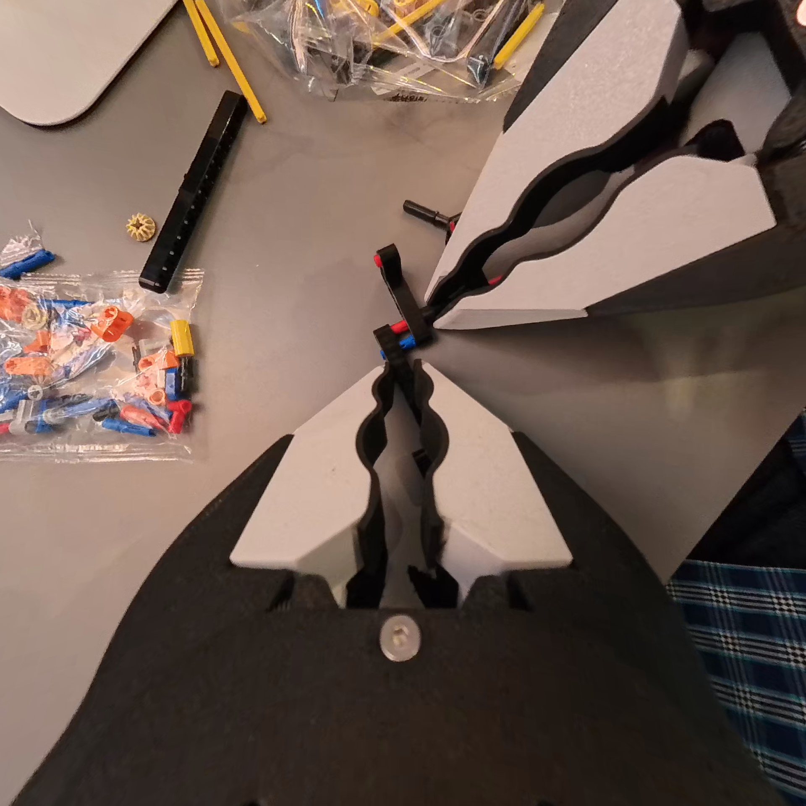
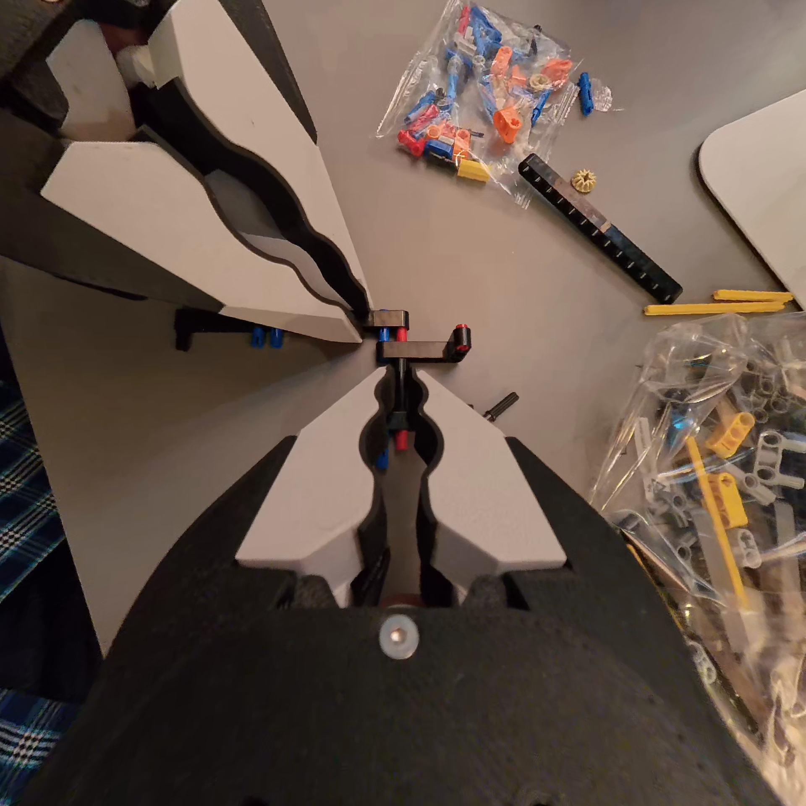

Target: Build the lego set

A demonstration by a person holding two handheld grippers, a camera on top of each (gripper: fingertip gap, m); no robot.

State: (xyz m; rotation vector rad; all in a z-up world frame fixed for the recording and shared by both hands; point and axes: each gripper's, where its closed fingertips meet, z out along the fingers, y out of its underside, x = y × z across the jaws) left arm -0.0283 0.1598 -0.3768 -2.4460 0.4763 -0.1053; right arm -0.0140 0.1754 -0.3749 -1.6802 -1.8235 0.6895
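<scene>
A small black lego assembly is held between both grippers above the grey table [image 1: 305, 183]. My left gripper [image 1: 399, 366] is shut on a short black beam [image 1: 392, 344] with blue and red pins; in the right wrist view the gripper [image 2: 364, 322] comes in from the upper left on that beam [image 2: 388, 318]. My right gripper [image 2: 401, 370] is shut on a black axle [image 2: 401, 388] that sticks into a bent black beam [image 2: 418, 351] with a red pin at its end. In the left wrist view it [image 1: 432, 314] comes in from the upper right beside that beam [image 1: 394, 283]. The pins join the two beams.
On the table lie a bag of small coloured pins [image 1: 87, 370] [image 2: 479, 100], a long black beam [image 1: 196, 192] [image 2: 597, 227], a tan gear [image 1: 141, 227] [image 2: 583, 180], yellow axles [image 1: 227, 56] [image 2: 715, 307], a large parts bag [image 1: 384, 43] [image 2: 698, 479], a loose black pin [image 1: 425, 210] and a white board [image 1: 56, 56]. My left and right fingertips are right by each other. Both grippers' tips are roughly 15 centimetres from the tan gear [image 1: 141, 227]. It is also in sight in the right wrist view [image 2: 585, 179].
</scene>
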